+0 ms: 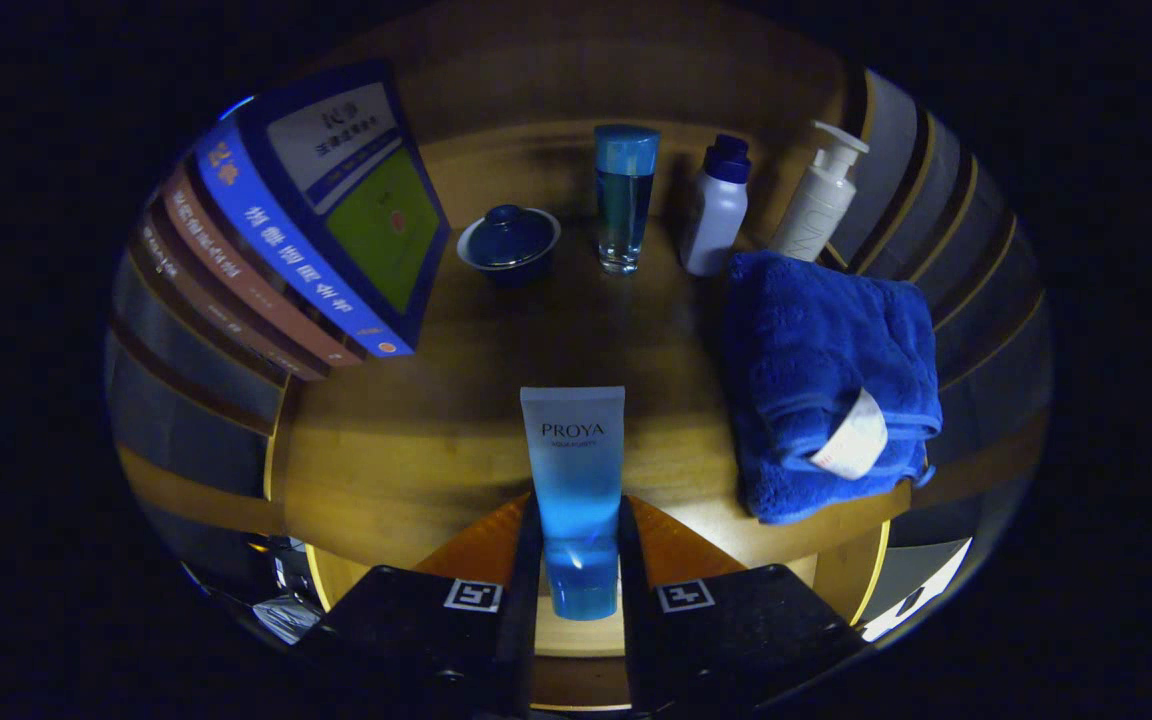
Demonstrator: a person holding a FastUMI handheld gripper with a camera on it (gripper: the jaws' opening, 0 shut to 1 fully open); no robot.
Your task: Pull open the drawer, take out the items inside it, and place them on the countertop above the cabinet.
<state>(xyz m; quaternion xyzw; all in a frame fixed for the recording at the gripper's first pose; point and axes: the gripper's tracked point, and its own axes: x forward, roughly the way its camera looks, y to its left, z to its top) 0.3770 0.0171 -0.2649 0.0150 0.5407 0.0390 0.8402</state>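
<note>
One camera rides on the gripper [579,570] and looks forward along its two fingers, angled down onto the wooden countertop [406,450] from close above its near edge. The fisheye field takes in the whole surface, from the blue tube [576,490] between the fingers to the bottles at the back and the books [306,230] at one side.

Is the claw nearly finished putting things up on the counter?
Partly. The claw is shut on a blue tube, held over the wooden countertop. Setting it down is left. A blue towel and bottles already sit there. Whether the drawer holds more is out of sight.
</note>
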